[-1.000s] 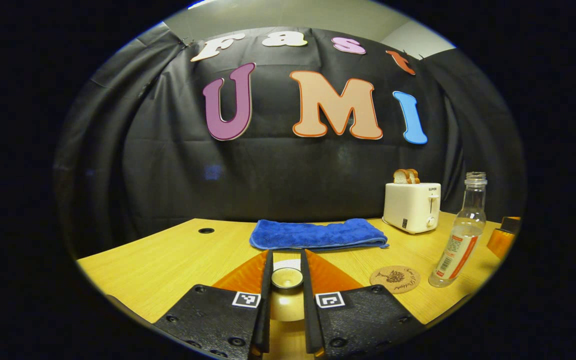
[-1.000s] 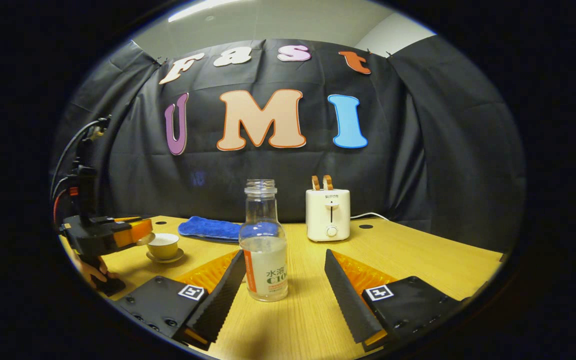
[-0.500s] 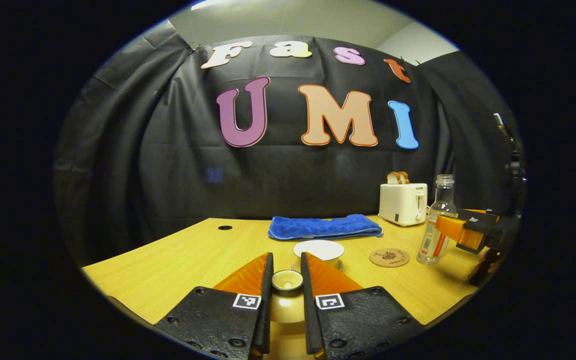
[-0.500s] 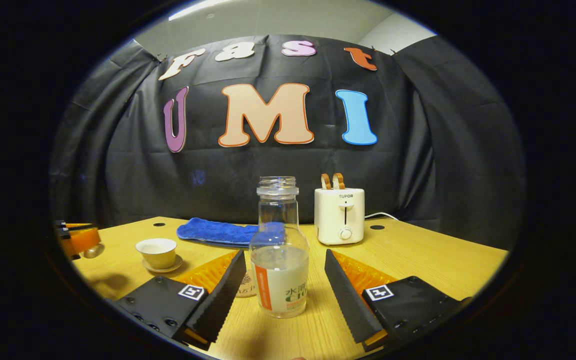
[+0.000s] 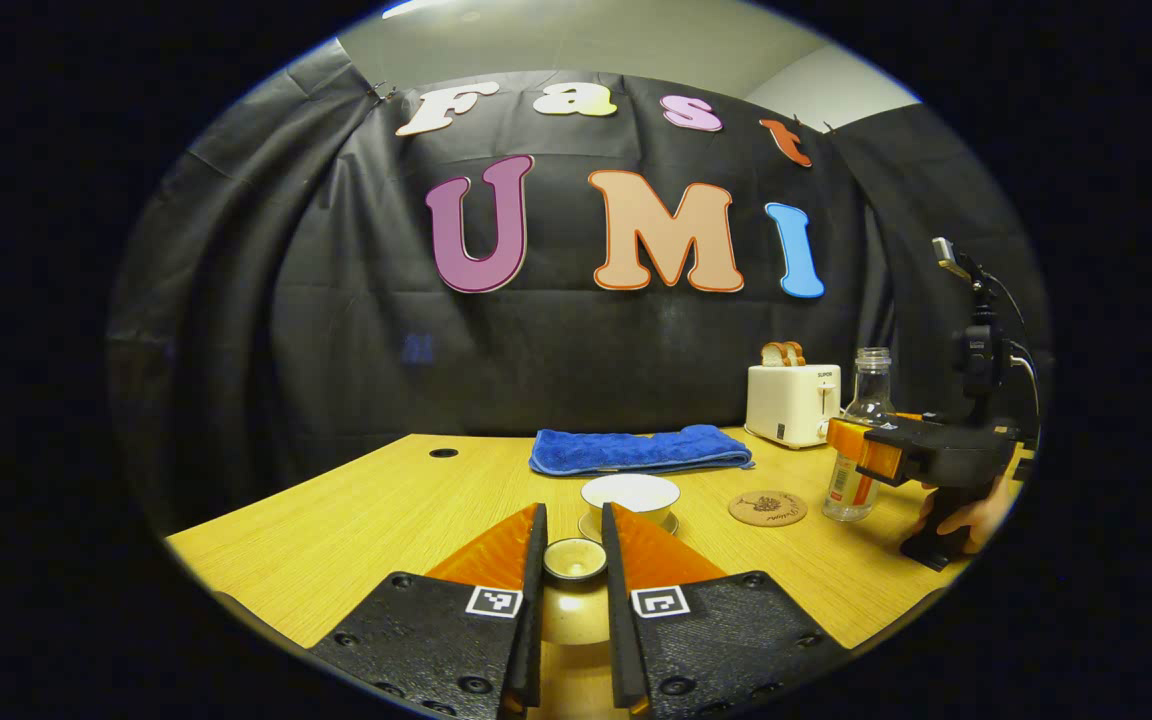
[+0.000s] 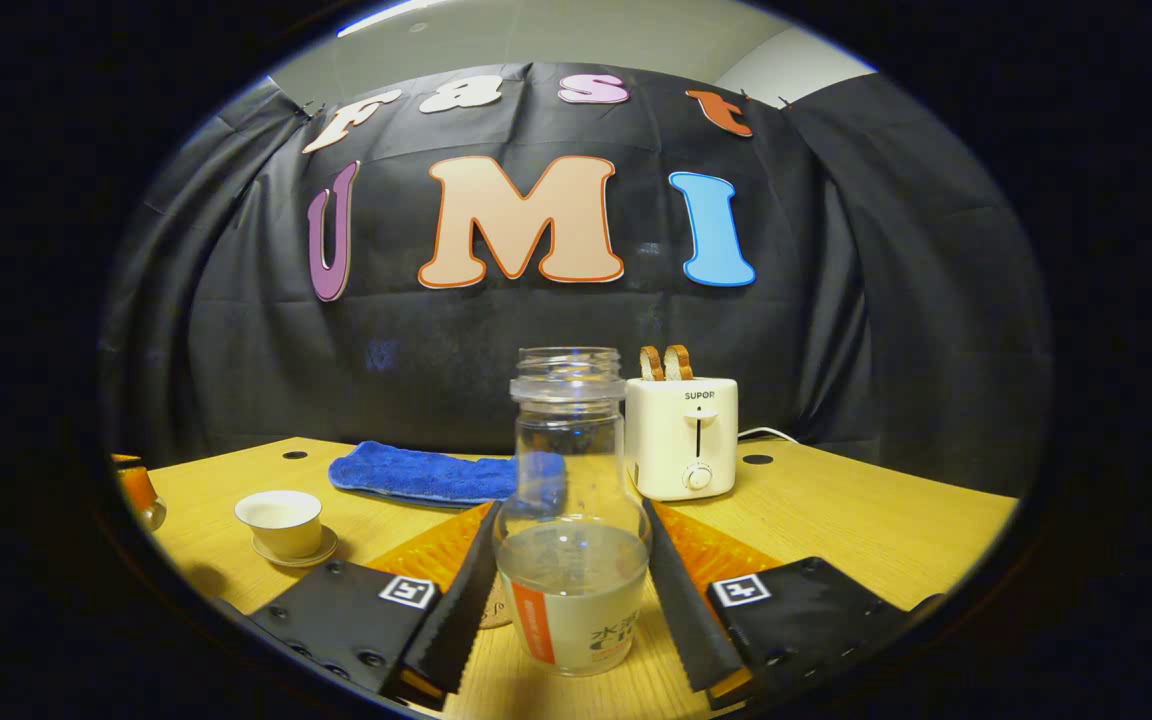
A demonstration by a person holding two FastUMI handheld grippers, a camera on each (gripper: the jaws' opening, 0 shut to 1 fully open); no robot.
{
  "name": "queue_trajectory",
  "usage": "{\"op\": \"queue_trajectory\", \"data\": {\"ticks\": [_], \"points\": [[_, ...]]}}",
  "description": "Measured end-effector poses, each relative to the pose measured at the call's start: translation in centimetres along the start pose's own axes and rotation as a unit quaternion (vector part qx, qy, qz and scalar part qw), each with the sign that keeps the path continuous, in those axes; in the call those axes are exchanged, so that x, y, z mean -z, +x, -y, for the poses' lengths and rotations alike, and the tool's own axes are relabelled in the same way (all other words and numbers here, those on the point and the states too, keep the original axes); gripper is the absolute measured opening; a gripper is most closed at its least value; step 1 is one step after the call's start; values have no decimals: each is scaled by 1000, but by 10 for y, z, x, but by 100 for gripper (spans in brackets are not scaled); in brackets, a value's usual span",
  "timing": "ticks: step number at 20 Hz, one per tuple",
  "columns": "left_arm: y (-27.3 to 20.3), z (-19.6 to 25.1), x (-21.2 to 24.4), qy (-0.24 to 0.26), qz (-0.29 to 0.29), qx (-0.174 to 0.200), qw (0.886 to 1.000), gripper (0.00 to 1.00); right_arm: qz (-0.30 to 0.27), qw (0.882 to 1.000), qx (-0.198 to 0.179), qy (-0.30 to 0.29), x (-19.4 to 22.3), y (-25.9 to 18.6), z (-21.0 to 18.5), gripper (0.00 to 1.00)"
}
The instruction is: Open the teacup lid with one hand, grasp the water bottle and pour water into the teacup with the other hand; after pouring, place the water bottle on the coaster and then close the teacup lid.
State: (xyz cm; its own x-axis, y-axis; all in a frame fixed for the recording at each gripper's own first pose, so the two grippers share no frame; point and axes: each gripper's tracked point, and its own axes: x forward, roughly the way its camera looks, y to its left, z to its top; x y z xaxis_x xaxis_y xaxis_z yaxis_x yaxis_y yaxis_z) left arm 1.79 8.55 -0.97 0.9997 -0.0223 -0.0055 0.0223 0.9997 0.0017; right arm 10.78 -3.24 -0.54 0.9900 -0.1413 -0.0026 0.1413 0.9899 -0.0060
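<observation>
Between my left gripper's (image 5: pixel 573 600) narrowed fingers I hold the teacup lid (image 5: pixel 574 558): small, round, pale glazed, pinched on both sides above the wooden table (image 5: pixel 356 520).

Just ahead of it I list the teacup (image 5: pixel 630 495), white, uncovered, on its saucer (image 5: pixel 626 524).

To the teacup's right lies the coaster (image 5: pixel 767 507), a brown disc with dark print, bare.

Beside the coaster stands the water bottle (image 6: pixel 571 520), clear glass, uncapped, upright on the table, part full, with a white and orange label.

My right gripper (image 6: pixel 571 600) has its toothed fingers drawn in against both sides of the bottle's lower body; I cannot tell how firmly they press.

Behind: a blue towel (image 5: pixel 638 449) and a white toaster (image 6: pixel 684 437) with bread.
</observation>
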Motion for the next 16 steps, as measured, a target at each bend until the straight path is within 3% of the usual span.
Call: {"op": "queue_trajectory", "data": {"ticks": [4,7,11,14,16], "points": [[0,2,1,0,-1,2,1000,24,-1,1000,-10,1,5,0,-3,83],[0,1,0,0,0,2,1000,22,-1,1000,-15,1,4,3,-5,72],[0,5,2,0,-2,12,1000,22,0,1000,-14,-6,3,1,-6,73],[1,6,1,1,-1,28,1000,22,6,996,-34,-85,0,-2,-21,73],[1,3,2,0,-3,38,999,22,17,986,-61,-154,-4,-3,-46,73]]}}
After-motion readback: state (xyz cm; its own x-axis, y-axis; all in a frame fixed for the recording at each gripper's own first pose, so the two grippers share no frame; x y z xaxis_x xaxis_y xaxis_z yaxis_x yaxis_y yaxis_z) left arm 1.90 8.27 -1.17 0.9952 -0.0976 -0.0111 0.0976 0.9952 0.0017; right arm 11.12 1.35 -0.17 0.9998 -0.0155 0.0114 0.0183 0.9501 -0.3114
